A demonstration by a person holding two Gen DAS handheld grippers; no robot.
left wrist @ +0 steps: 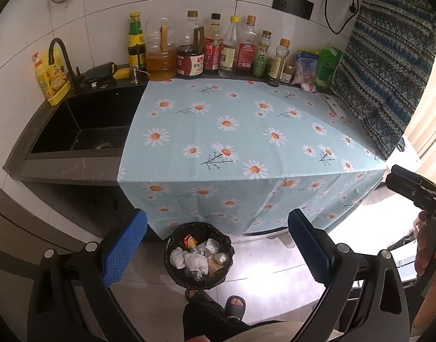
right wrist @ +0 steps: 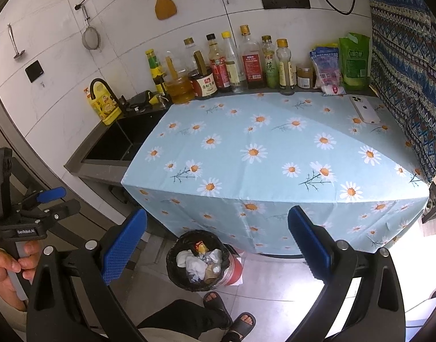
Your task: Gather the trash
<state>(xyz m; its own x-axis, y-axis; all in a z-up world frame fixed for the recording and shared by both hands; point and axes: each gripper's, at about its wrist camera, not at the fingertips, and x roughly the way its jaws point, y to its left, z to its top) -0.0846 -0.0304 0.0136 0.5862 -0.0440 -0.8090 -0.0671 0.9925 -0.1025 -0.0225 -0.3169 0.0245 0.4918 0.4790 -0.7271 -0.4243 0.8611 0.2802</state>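
With both claws held wide and empty above the floor, the collecting looks all but finished. Just below and between the pads of the left claw (left wrist: 218, 248) stands the bin (left wrist: 199, 259), lined in black and holding the trash (left wrist: 199, 255): crumpled white tissues, clear wrappers, a small orange packet and what appears to be a paper cup. From the right claw (right wrist: 218, 248) the bin sits below and slightly left; a red container (right wrist: 235, 268) stands touching its right side. The holder's sandalled feet (right wrist: 232, 313) are nearest of all, beneath the claws.

Beyond the bin, ahead of both claws, hangs the daisy cloth (right wrist: 275, 156) over the desk (left wrist: 61, 168). No loose trash shows on the cloth. A white phone (right wrist: 364, 109) lies face down at its far right corner, and this does not look like rubbish. To the far left is the black sink (left wrist: 83, 125); along the back wall runs a row of bottles (left wrist: 218, 48) and packets (right wrist: 340, 62), all upright and seemingly in use.

Judged from this, little or nothing is left to pick up, unless a scrap lies out of view. Neither claw touches anything. Each shows at the edge of the other's view, gripped by a hand (right wrist: 6, 259).
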